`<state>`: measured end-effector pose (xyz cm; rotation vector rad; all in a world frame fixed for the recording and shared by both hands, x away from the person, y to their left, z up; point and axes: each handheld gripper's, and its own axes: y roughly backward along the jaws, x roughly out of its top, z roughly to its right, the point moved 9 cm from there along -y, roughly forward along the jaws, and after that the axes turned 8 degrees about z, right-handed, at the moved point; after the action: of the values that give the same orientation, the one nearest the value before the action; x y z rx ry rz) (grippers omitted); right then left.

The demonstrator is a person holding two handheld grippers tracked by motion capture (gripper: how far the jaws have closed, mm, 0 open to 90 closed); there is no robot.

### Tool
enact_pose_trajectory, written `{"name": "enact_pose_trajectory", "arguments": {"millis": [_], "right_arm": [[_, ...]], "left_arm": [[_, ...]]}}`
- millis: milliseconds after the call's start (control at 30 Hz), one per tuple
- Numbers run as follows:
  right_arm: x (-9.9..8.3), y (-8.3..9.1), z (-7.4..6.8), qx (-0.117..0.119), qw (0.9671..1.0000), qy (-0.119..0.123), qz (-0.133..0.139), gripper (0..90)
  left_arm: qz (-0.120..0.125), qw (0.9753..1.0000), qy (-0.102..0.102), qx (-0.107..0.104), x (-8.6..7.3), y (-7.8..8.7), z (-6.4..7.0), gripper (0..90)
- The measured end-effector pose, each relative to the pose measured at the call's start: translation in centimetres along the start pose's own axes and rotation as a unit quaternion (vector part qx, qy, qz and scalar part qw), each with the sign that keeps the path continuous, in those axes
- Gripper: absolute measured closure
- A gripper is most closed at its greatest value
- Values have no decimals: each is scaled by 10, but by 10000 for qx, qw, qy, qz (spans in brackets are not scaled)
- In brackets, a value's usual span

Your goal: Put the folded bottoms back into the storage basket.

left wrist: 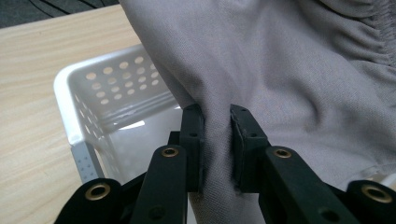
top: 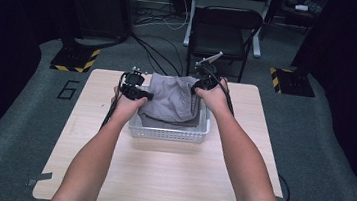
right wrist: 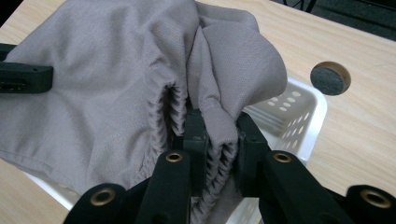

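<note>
A grey garment (top: pixel 172 102) with an elastic, gathered band hangs over a white perforated basket (top: pixel 169 132) at the middle of the table. My left gripper (top: pixel 139 94) is at the garment's left edge, shut on a fold of the grey cloth (left wrist: pixel 280 70) above the basket's (left wrist: pixel 93 79) corner. My right gripper (top: pixel 202 84) holds the garment's right side, its jaws shut on the gathered band (right wrist: pixel 215 135). The cloth (right wrist: pixel 107 88) is stretched between the two grippers above the basket (right wrist: pixel 299 116). The other gripper's black jaw (right wrist: pixel 23 77) shows at the left of the right gripper view.
The wooden table (top: pixel 158 179) has a round cable hole (right wrist: pixel 330 77) near its far edge. A black folding chair (top: pixel 224 32) stands behind the table, with cables on the grey floor and hazard-striped stand bases (top: pixel 76 59) at both sides.
</note>
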<state>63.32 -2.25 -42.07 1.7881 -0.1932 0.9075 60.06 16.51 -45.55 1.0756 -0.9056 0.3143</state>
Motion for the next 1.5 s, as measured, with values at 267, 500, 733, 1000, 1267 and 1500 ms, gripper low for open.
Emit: {"name": "enact_pose_trajectory", "arguments": {"millis": [267,500,733,1000,1267,1500], "right_arm": [[-8,-9,2,14,10000,-43,-19,778],[-13,-15,2,-20,10000,-49,-52,778],[-15,-21,2,-47,9999,-50,-85,777],[-24,-33,-2,-44,9999,-13,-121,777],[-25,-36,-1,-67,9999,-42,-141,777],[-32,-41,1,-89,9997,-58,-215,777]], "left_arm": [[-54,10000,15,30,-8,-6,-3,768],[-78,9999,6,65,-12,-10,-3,768],[-84,9999,-23,108,-20,-14,-7,768],[-119,9998,37,171,-28,-16,-13,768],[-120,9997,119,149,-33,-19,-13,768],[-233,9995,124,155,-41,-24,-12,768]]}}
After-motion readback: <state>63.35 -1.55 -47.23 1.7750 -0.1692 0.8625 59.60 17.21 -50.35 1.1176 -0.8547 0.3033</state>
